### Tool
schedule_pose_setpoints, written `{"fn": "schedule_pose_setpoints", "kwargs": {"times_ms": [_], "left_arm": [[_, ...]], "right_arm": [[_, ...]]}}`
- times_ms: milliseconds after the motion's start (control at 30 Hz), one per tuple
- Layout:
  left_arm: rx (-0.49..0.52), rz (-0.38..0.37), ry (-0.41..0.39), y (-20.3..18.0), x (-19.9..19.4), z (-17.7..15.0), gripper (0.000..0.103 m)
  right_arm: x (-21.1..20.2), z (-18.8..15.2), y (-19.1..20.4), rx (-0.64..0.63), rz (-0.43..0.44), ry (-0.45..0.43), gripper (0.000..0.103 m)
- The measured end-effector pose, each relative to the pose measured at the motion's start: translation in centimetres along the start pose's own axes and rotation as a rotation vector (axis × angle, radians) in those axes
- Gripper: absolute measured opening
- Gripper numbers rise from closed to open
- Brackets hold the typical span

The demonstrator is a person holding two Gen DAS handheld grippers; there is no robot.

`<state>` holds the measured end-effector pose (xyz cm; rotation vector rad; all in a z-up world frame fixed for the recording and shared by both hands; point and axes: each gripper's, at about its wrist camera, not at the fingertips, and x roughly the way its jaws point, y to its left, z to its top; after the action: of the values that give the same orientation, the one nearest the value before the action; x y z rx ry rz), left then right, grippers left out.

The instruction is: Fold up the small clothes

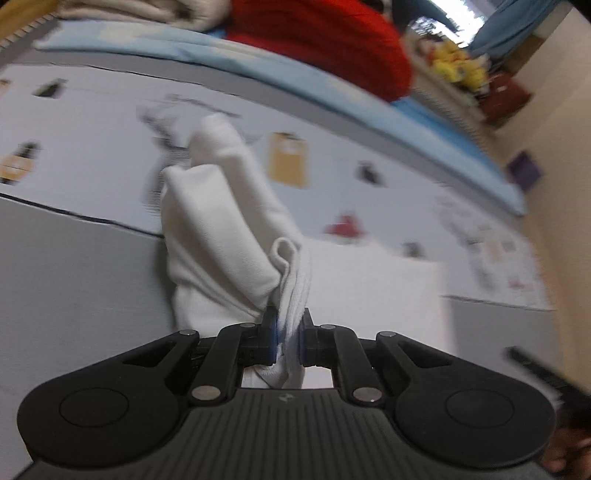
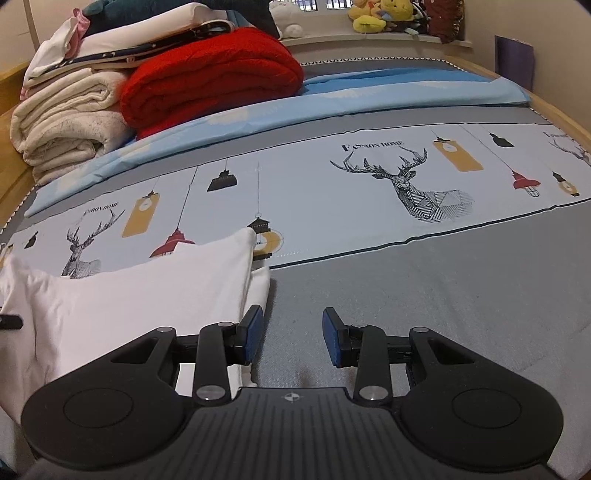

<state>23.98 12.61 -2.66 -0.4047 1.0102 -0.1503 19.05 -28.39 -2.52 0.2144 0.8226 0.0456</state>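
Two grippers, one white garment, one bed.

Left gripper (image 1: 289, 334): fingers narrow and closing, the blue pads pressing a bunched hem of the white garment (image 1: 221, 236). Cloth hangs and trails forward from the pinch, partly lifted off the bed (image 1: 74, 277); probably raised so a fold can be carried over.

Right gripper (image 2: 293, 338): fingers parted at a middling width, nothing between them, poised over the grey band of the bedsheet (image 2: 424, 295). Its left pad (image 2: 255, 334) sits just beside the garment's edge, likely placed ready to take or pin that side.

White garment, right view (image 2: 147, 295): spread on the near left of the bed, one panel raised in a slope, a lower layer showing beneath.

Background: red blanket (image 2: 210, 77), cream folded blankets (image 2: 70, 125), plush toys (image 2: 380, 14) at the far side.
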Motion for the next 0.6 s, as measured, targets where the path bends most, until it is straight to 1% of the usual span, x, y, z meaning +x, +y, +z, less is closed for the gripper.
{"fn": "schedule_pose_setpoints", "kwargs": {"times_ms": [33, 133, 200, 233, 300, 333, 367, 400, 433, 500, 600], "left_arm": [[0.0, -0.04, 0.0, -1.3, 0.3, 0.0, 0.011], [0.005, -0.129, 0.015, -4.7, 1.6, -0.2, 0.011], [0.026, -0.193, 0.026, -7.1, 2.7, -0.4, 0.011], [0.045, -0.232, 0.031, -8.7, 3.3, -0.6, 0.013], [0.09, -0.281, 0.025, -11.0, 3.9, -1.2, 0.02], [0.128, -0.314, 0.005, -12.2, 3.6, -1.5, 0.022], [0.158, -0.341, -0.006, -13.0, 3.2, -1.7, 0.033], [0.178, -0.359, -0.027, -13.4, 2.6, -1.7, 0.038], [0.189, -0.359, -0.055, -13.6, 1.9, -2.0, 0.043], [0.184, -0.344, -0.08, -12.7, 0.9, -1.6, 0.043], [0.089, -0.284, -0.07, -9.4, 0.1, -0.6, 0.042]], "right_arm": [[-0.1, 0.1, -0.3, 0.008, -0.001, -0.002, 0.037], [-0.3, 0.1, -1.1, 0.03, -0.005, -0.003, 0.037], [-0.5, 0.0, -1.5, 0.026, -0.008, -0.001, 0.037], [-0.6, 0.0, -1.7, 0.017, -0.012, -0.002, 0.037], [-0.8, -0.1, -2.1, 0.013, -0.018, -0.003, 0.037], [-0.9, 0.0, -2.4, 0.02, -0.021, -0.002, 0.037], [-0.9, 0.0, -2.6, 0.032, -0.024, 0.0, 0.037], [-0.9, 0.0, -2.9, 0.042, -0.025, 0.001, 0.037], [-0.9, 0.0, -3.0, 0.053, -0.024, 0.002, 0.037], [-0.8, 0.0, -3.1, 0.061, -0.021, 0.005, 0.037], [-0.5, 0.0, -2.5, 0.061, -0.007, 0.008, 0.037]]}}
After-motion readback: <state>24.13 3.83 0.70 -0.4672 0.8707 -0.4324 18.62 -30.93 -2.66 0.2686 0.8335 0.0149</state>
